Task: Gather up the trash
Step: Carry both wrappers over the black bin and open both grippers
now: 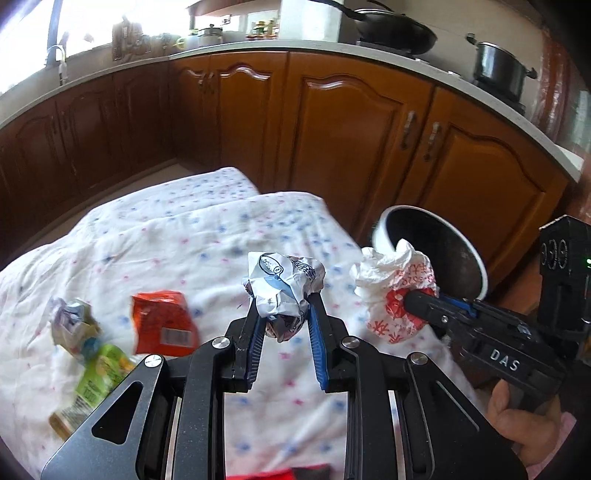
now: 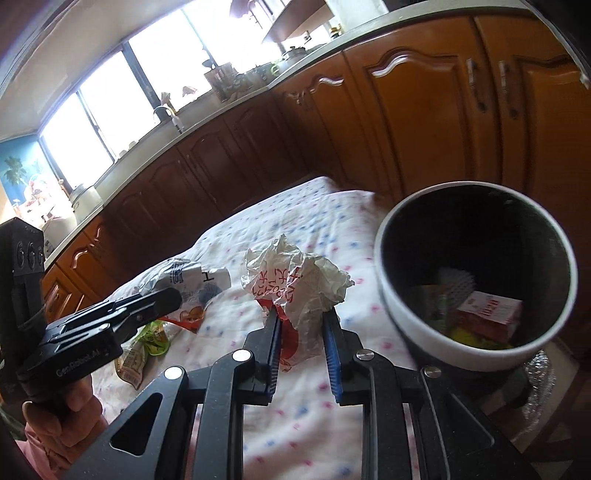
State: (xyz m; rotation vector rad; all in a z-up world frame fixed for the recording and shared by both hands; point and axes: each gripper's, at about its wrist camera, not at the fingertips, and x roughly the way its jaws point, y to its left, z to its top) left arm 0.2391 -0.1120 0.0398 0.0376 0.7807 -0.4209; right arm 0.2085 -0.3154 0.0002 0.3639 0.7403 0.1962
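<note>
The left gripper is clenched on a crumpled white-and-blue wrapper, which sits lifted between its blue-padded fingers in the middle of the left wrist view. The right gripper is clenched on a crumpled white paper bag with red print, held at the centre of the right wrist view; in the left wrist view that same bag appears at right of centre, just at the lower rim of the bin.

The bin, a round container with a white outside and dark inside, fills the right of the right wrist view, its mouth facing the camera. Inside it lie a red-and-white carton and something yellow, too dim to name.

Beneath both grippers spreads a white cloth with blue and pink dots. At the lower left of the left wrist view, an orange packet, a green packet and a small crumpled wrapper lie on it, blurred.

Behind, brown wooden cabinets run under a pale countertop, with a black wok and a dark pot in the upper right.
</note>
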